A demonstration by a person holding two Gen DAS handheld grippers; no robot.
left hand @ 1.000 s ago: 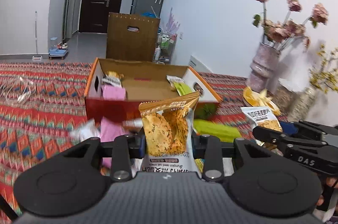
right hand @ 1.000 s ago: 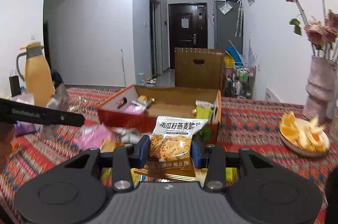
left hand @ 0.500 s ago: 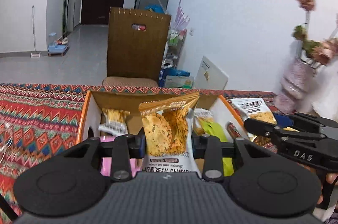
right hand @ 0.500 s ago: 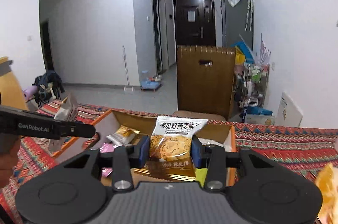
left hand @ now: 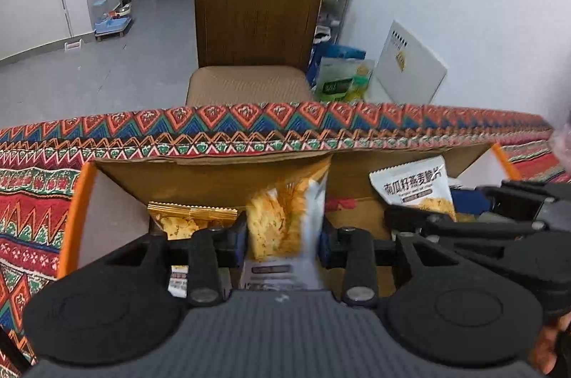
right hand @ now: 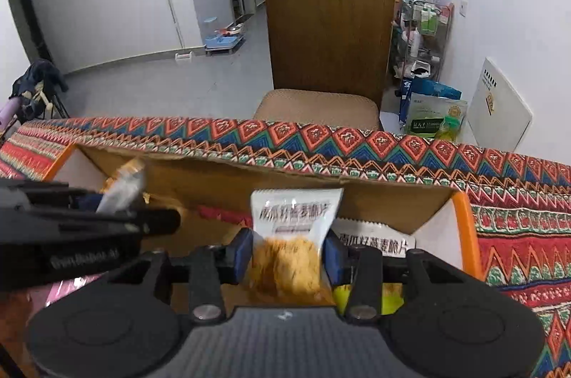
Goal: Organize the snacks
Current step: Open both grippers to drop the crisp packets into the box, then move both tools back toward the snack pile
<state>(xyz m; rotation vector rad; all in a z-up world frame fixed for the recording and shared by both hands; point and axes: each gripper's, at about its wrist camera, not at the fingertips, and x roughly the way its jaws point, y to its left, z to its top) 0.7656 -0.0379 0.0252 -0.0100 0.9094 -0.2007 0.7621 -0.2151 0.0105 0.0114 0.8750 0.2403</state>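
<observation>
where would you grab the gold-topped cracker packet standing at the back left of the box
Grip the gold-topped packet by its crimped top seal, coming straight down from above. It stands upright against the cardboard box's back wall with that flat seal uppermost and clear. The left gripper, shut on another snack pack, hides its lower body, and the box walls block any sideways approach.

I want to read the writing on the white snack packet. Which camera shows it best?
The left wrist view: the white packet is sharp there, its black print clear, held in the right gripper. In the right wrist view the same packet sits closer, between the pads, but blurred.
</observation>
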